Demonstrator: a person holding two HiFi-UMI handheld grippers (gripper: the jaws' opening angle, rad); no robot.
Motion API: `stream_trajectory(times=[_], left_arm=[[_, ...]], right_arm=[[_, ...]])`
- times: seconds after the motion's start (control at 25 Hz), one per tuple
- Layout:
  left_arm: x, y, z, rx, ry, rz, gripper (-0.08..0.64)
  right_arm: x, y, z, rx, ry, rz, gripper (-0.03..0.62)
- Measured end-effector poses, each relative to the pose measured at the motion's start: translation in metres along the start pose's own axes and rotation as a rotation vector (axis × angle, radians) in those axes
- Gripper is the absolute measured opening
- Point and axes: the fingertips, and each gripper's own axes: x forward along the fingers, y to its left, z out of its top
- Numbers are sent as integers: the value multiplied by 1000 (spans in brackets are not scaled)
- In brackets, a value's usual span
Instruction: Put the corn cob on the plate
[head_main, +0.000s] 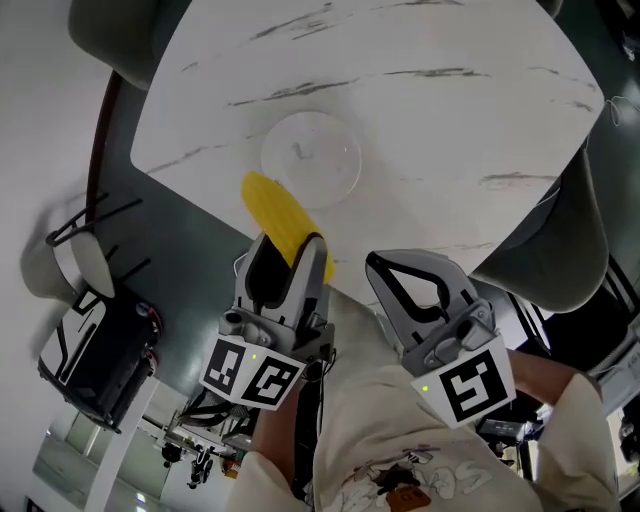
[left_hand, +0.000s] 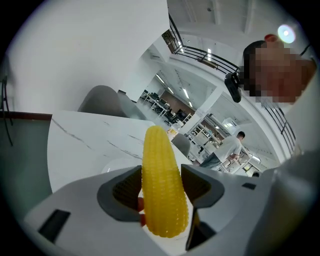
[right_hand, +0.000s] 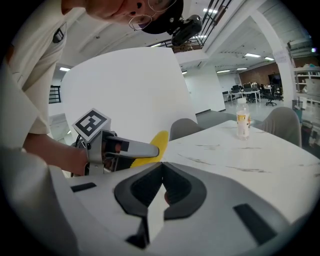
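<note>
In the head view the left tool was clamped on the near, thick end of the corn cob. The cob's long axis ran away from the tool, up and to the far left, with its tip hanging over the near edge of the surface. The clear plate lay empty just beyond that tip and slightly to its right, so the left tool was plainly the nearer one, and the coming move looked like a short carry forward and to the right. The right tool hung near the body, off the surface, well short of the plate. In the left gripper view the cob stood upright between the two dark pads, which pressed on its sides, and a sliver of the plate showed beyond the left jaw. In the right gripper view the jaws of that tool met with nothing between them, and the cob's yellow tip showed to the left.
</note>
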Motion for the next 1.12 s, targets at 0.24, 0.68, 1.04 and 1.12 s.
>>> stream_trajectory(times=[0.24, 0.68, 1.04, 1.12], left_arm=[[28, 22, -8, -64, 36, 68, 258], [67, 60, -36, 14, 196, 250, 258], [82, 67, -44, 201, 268, 375, 247], [82, 70, -42, 173, 257, 383, 247]], right_arm=[[11, -24, -11, 64, -2, -18, 5], [13, -57, -38, 197, 17, -78, 5], [16, -63, -45, 266, 9, -74, 5], [15, -63, -45, 279, 5, -77, 5]])
